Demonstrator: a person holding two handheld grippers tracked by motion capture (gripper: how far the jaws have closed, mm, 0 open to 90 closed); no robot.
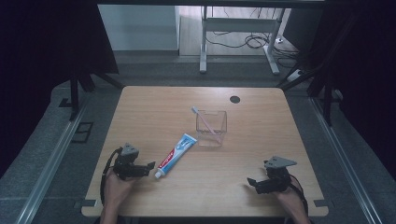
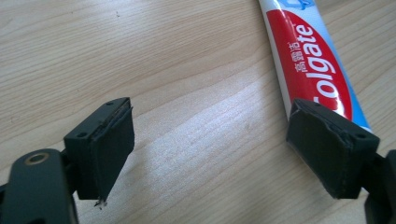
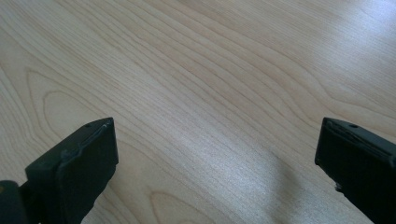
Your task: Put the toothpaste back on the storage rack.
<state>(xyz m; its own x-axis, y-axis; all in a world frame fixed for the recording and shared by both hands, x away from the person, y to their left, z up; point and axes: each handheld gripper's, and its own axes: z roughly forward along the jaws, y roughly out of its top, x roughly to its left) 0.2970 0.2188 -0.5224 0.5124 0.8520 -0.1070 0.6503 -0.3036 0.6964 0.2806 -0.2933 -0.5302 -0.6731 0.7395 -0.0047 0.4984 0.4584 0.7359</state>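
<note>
Left tongs (image 1: 148, 166) wide open near the left front edge of the table (image 1: 154, 100), nothing gripped, parked just beside the cap end of the toothpaste tube (image 1: 176, 155). Tube flat on the wood, angled toward the clear cup (image 1: 211, 127) with a toothbrush (image 1: 204, 120) leaning inside. Right tongs (image 1: 252, 183) also spread open, empty, over bare wood at the near right.

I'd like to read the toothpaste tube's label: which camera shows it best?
The left gripper view: the toothpaste tube is close, its red Colgate lettering legible. The high view shows the whole tube small, beside the left gripper. The right gripper view looks at bare table.
</note>
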